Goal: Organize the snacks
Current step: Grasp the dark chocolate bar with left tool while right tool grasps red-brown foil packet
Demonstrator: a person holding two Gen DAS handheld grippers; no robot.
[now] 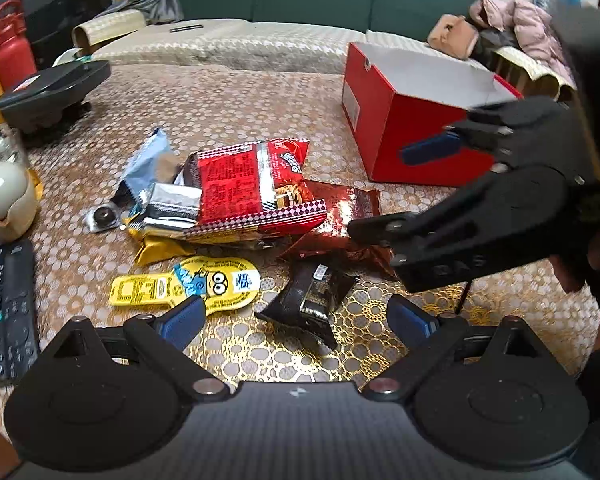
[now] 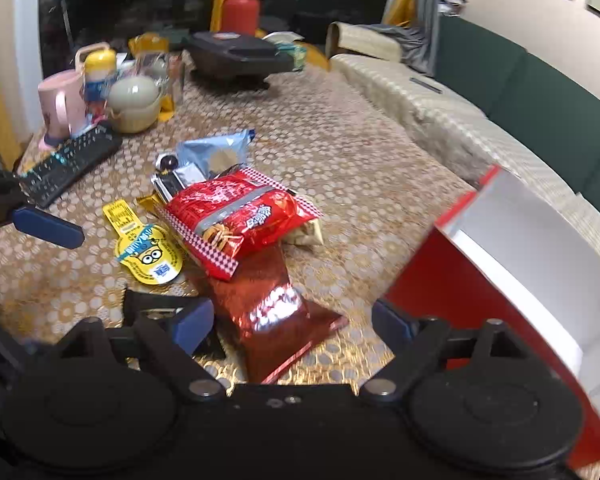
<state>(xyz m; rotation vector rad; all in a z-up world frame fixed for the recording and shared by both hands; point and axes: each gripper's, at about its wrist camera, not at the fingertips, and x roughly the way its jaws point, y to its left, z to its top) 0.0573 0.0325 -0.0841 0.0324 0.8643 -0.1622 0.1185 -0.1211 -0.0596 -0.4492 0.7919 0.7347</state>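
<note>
Left wrist: 1 red box (image 1: 396,136)

The table (image 2: 360,152) wears a woven-looking cloth patterned with gold and white rings, shining faintly near the cameras. The red checker-edged snack bag (image 2: 236,216) is glossy plastic film with a silvery strip; the dark red foil packet (image 2: 272,312) under it is crinkled and mirror-bright. The yellow cartoon-faced flat packet (image 1: 204,284) looks smooth and semi-glossy. The small black wrapper (image 1: 312,300) is creased, shiny film. The red cardboard box (image 1: 384,120) is matt outside, plain white inside. The blue finger pads (image 1: 180,320) look matt, rubbery, on matt black plastic.
</note>
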